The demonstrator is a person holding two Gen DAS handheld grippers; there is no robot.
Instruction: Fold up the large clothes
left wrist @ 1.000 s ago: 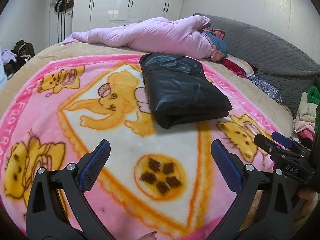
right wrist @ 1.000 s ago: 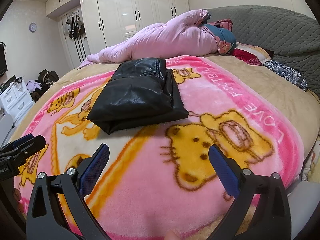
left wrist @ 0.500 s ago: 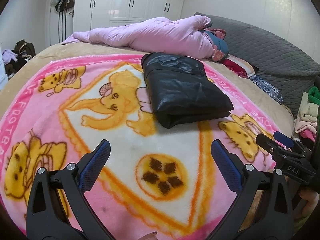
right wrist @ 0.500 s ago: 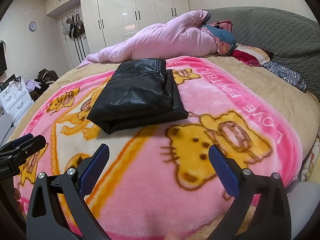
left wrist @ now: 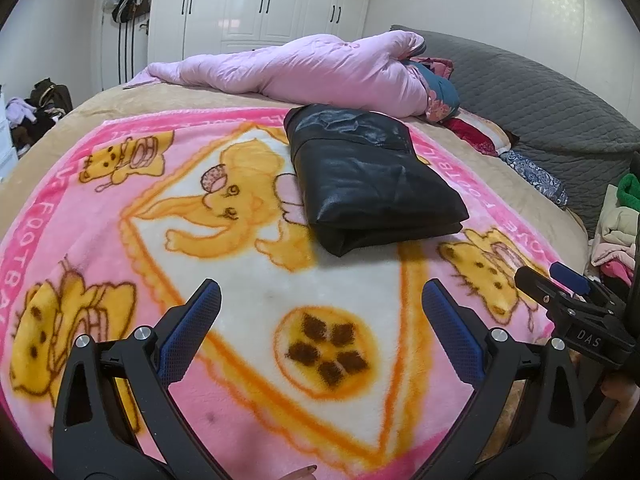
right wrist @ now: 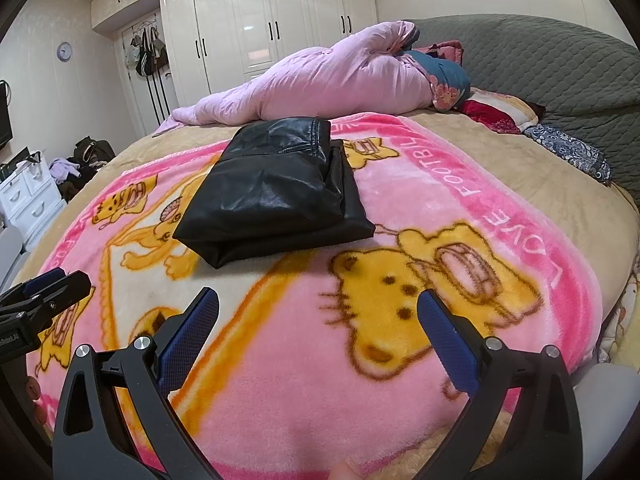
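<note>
Lying folded, one black garment (left wrist: pixel 372 180), one pink blanket (left wrist: pixel 248 280), two spread, empty tools (left wrist: pixel 320 304) (right wrist: pixel 318 312)

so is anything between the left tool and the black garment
Nothing visible. Only bare blanket lies between the open left tool and the folded black garment; the right tool, also open, has the same clear path.

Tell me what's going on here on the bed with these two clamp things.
A person holds a two-finger tool in each hand over a pink cartoon blanket on a bed. The left tool and the right tool are both open and hold nothing. A black leather-look garment lies folded into a compact bundle on the blanket, ahead of both tools and touching neither. A pink quilt is heaped behind it.
</note>
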